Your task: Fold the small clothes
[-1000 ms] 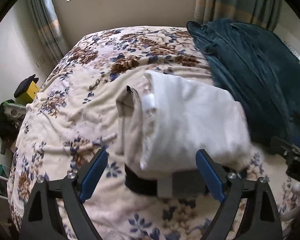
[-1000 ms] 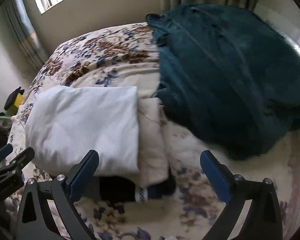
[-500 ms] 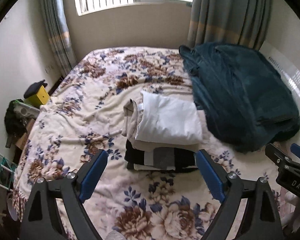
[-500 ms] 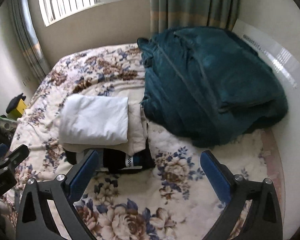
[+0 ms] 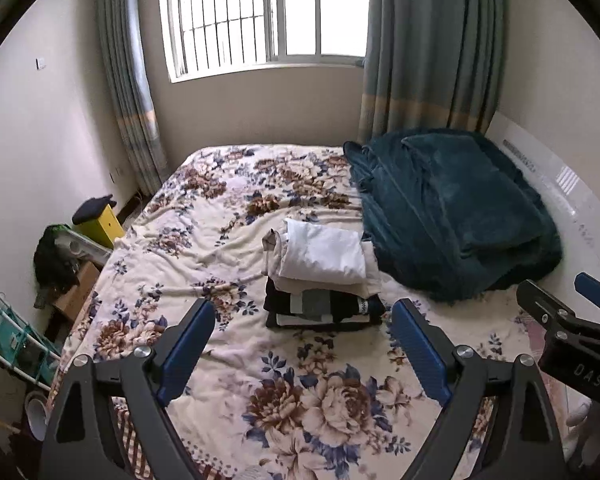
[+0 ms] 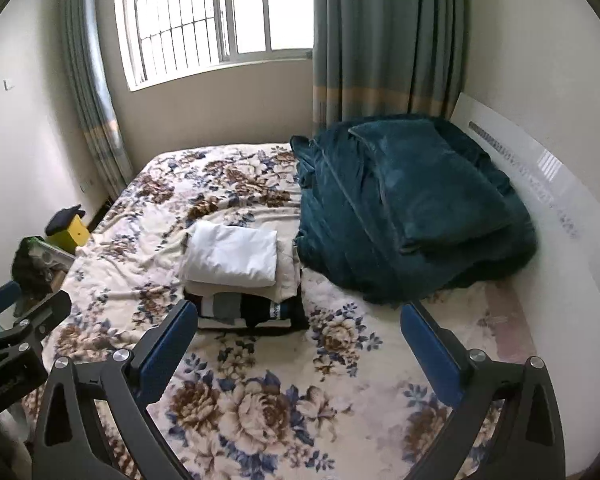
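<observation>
Stack [image 5: 324,280] hides its dark lower garments' shapes.

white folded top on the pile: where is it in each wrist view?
Left wrist: white folded top lies just right of centre, topping the clothes stack.
Right wrist: white folded top lies left of centre.
Shared landmark: the teal blanket immediately to its right.

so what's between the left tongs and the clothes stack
Nothing but bare floral bedspread lies between the open left tongs and the clothes stack; the left wrist view shows it.
</observation>
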A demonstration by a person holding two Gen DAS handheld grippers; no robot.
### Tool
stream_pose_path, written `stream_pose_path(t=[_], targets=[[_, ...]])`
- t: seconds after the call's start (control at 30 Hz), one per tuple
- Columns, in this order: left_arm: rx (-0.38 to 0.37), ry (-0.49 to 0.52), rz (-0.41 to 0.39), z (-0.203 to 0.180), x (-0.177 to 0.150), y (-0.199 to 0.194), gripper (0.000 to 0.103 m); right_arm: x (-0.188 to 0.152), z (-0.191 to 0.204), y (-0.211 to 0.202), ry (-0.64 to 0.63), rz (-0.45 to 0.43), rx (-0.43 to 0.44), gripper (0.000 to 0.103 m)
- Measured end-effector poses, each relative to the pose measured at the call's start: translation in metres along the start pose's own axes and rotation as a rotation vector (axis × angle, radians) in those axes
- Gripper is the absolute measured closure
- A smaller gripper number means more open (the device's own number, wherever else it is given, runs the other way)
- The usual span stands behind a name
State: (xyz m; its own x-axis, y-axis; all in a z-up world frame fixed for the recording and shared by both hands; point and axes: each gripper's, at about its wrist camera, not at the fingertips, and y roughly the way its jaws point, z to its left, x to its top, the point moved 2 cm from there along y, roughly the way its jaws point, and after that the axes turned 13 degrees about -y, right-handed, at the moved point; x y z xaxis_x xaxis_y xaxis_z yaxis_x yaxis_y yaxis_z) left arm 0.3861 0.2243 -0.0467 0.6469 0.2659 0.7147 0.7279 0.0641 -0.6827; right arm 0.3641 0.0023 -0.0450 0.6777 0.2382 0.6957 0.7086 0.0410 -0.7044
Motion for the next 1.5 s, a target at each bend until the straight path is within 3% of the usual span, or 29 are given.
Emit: stream_pose_path(t=[0.33, 0.53, 0.7, 0.73, 0.77, 1.5], targets=[[-0.004, -0.029, -0.059, 0.008, -0.014, -0.072, 0.013, -0.021, 0.006, -0.116, -0.035, -0.085, 0.000, 0.000], [-0.009, -0.027, -0.077, 0.011, -0.024, -0.095, 0.013, -0.025, 0.011, -0.150, -0.037, -0.112, 0.000, 0.000], [-0.009, -0.025, -0.083, 0.012, -0.027, -0.099, 0.012, -0.028, 0.014, -0.155, -0.045, -0.103, -0.004, 0.000], [-0.011, -0.026, -0.080, 0.013, -0.027, -0.099, 0.002, -0.030, 0.015, -0.158, -0.044, -0.103, -0.006, 0.000], [-0.011, -0.028, -0.079, 0.012, -0.028, -0.099, 0.000, -0.030, 0.015, -0.157, -0.044, -0.103, -0.005, 0.000], [0.001, -0.045, -0.096, 0.012, -0.028, -0.107, 0.000, -0.023, 0.012, -0.155, -0.049, -0.112, -0.005, 0.000]])
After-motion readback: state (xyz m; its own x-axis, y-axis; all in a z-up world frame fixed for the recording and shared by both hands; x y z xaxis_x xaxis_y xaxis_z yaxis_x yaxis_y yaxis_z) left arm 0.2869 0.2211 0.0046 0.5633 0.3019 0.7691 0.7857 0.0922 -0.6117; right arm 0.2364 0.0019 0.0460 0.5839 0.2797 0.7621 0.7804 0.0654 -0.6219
